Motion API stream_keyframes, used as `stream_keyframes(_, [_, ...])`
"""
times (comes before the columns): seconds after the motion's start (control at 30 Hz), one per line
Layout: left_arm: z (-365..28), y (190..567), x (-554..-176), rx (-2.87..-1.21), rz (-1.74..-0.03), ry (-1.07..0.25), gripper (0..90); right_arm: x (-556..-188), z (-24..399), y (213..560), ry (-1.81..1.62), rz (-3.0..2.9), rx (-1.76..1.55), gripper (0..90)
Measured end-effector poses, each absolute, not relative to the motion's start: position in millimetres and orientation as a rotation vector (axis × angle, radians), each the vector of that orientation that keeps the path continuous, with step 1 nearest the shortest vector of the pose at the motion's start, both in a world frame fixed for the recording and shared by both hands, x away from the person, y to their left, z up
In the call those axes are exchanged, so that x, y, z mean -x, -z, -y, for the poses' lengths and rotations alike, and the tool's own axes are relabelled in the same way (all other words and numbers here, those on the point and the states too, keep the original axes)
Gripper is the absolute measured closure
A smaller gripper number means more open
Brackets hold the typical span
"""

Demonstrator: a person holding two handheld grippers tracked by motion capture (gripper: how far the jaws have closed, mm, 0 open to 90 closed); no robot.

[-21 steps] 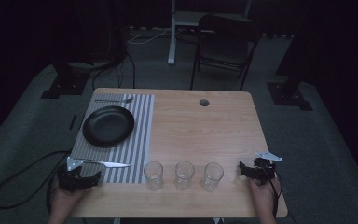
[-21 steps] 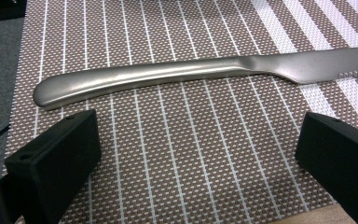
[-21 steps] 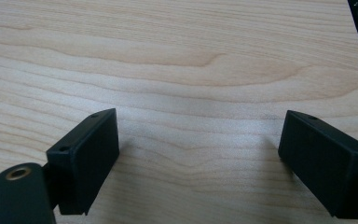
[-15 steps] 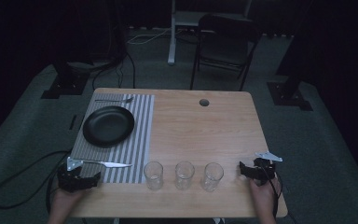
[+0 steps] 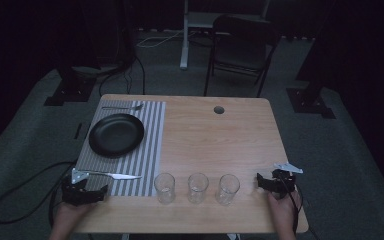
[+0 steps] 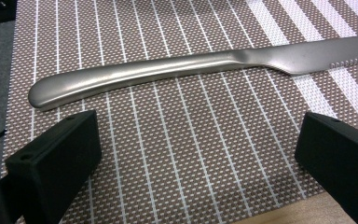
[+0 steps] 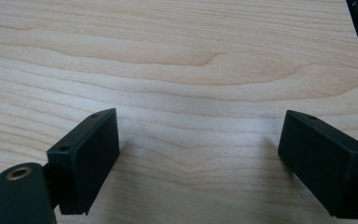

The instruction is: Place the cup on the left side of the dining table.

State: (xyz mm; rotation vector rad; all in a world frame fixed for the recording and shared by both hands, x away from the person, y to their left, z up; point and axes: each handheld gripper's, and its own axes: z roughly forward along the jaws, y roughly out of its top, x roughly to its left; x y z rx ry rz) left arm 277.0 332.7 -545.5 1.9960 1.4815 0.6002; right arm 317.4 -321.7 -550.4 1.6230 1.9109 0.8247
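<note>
Landmark: the striped placemat point(image 5: 130, 150) on the left part of the surface point(image 5: 220, 140).

Left hand-held gripper point(image 5: 82, 192) sits at the near left corner of the placemat, jaws spread wide, nothing between them. In the left gripper view the knife point(image 6: 168, 72) lies flat across the placemat just beyond the jaw tips, rounded handle end toward the placemat's left edge, blade running off to the right. No contact with the knife.

On the placemat: black plate point(image 5: 116, 135) at its middle, a fork point(image 5: 122, 107) along its far edge, the knife along its near edge.

Right of the placemat: three empty glasses point(image 5: 197, 187) in a row along the near edge of the surface, well apart from each other.

Right hand-held gripper point(image 5: 266, 183), farthest from the placemat, beyond the last glass; jaws wide apart over bare wood, holding nothing.

Judgement: early stage. Knife looks like the item in hand, approached but not yet grasped; closing on the handle, lifting and placing remain. Glasses untouched.
</note>
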Motion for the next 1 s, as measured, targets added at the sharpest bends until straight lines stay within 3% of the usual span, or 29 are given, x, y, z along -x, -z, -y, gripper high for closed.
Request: stream_keyframes(1.0, [-333.0,539.0,-266.2,-2.026,-1.318,-0.542,3.8,-317.4,321.7,550.4,-0.825,-1.91,-1.624,11.9])
